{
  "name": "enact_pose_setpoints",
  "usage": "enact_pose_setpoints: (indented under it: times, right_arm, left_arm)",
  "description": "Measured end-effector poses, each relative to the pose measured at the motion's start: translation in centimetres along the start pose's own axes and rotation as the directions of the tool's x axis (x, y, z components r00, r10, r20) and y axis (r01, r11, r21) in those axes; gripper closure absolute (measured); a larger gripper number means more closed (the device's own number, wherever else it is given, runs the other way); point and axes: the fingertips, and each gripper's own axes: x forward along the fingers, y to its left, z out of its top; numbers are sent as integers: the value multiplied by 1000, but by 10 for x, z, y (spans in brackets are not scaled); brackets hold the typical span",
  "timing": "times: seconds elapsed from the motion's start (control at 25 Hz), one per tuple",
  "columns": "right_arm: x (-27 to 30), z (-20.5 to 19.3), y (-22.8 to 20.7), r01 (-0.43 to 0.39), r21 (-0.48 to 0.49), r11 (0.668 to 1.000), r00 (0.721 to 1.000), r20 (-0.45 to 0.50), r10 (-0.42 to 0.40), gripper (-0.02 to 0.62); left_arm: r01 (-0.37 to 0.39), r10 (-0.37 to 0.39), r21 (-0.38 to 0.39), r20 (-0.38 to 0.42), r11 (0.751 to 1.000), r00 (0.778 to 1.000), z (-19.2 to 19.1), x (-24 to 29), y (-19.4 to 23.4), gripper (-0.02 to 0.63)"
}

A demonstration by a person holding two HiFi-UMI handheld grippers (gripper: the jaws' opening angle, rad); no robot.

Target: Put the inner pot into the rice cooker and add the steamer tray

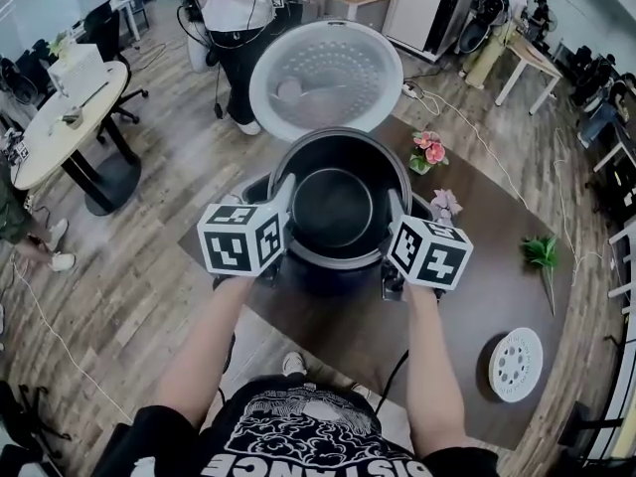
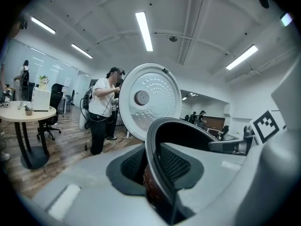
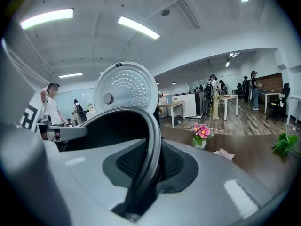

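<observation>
The black T-shirt [image 1: 308, 443] worn by the person, at the bottom edge of the head view, bears large white print. Only the letters "ISTANCE" can be read; the word's beginning is cut off. No other text is legible.

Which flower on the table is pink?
The potted flower, beside the cooker's open lid. The flat flower is pale; the sprig is green.

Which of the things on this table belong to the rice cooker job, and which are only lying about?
For the job: inner pot, clamped at its rim by the left gripper and right gripper; rice cooker's open lid; white steamer tray.
Just lying about: pink flowers in a small pot; pale loose flower; green sprig.
</observation>
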Motion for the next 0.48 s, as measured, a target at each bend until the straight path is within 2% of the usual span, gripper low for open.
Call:
enact_pose_setpoints:
  times: [0.2, 0.48]
  right_arm:
    - [2, -3, -2, 9, -15, 1000, 1000, -3, -9, 529]
    - [2, -8, -5, 59, -68, 996, 998, -4, -59, 511]
  left_arm:
    - [12, -12, 6, 0, 1000, 1000, -5, 4, 1, 526]
    - [14, -15, 58, 8, 998, 1000, -7, 5, -1, 515]
